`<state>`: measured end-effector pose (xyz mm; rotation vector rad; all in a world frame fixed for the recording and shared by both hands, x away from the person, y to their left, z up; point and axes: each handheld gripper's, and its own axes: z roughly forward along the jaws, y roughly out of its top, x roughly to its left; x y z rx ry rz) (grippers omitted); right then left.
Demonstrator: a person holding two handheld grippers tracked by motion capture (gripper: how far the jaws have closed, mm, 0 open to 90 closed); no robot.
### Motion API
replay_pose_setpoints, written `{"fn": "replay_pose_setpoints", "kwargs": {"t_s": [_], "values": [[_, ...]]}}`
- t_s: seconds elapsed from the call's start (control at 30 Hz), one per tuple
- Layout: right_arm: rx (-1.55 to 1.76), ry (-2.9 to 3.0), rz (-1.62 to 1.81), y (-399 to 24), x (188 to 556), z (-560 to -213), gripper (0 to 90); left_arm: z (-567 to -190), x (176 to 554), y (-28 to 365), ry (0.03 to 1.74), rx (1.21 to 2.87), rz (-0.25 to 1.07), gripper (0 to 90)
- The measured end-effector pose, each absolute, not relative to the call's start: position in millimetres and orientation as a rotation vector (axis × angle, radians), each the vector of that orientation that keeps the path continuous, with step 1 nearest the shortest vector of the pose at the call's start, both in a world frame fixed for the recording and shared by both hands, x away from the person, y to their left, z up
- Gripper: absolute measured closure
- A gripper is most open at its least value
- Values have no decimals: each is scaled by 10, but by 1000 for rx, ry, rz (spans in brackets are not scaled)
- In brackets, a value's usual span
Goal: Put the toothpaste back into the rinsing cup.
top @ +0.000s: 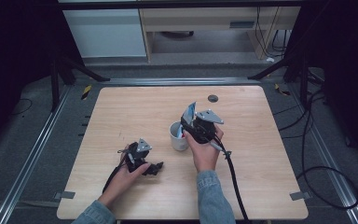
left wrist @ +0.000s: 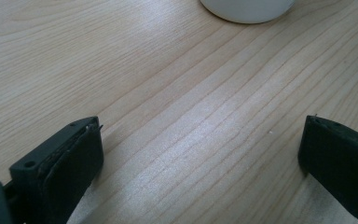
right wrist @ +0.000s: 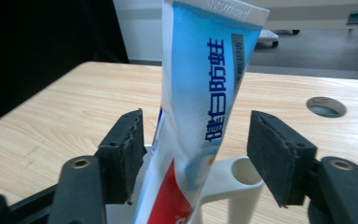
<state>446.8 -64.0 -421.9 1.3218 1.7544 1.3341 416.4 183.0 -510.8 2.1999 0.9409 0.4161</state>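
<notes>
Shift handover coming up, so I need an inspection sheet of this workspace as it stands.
Surface: light wooden table, with a round grey grommet hole near the far edge.
Job's things: white cup near the table's middle; a blue, white and red toothpaste tube stands in it, leaning, crimped end up.
Clutter: nothing seen.
Grippers: right gripper at the cup, jaws either side of the tube, pads clear of it. Left gripper rests low over bare table, jaws wide, nothing between them.
Cables: black cable trails from the right gripper off the near edge; more loop on the floor at right.
Surroundings: dark frame legs, grey floor, pale cabinets behind.
</notes>
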Motion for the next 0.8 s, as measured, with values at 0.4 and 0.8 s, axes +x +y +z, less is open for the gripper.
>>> {"fn": "replay_pose_setpoints", "kwargs": {"t_s": [0.4,0.8], "values": [[1301,1805,1206,-606,4449,-4110,212,-5110,4163,1829,942,2197,416,0],[1285,1850,1123,-626,4434,-4052,124,-5109,4164,1829,942,2196,419,0]]}}
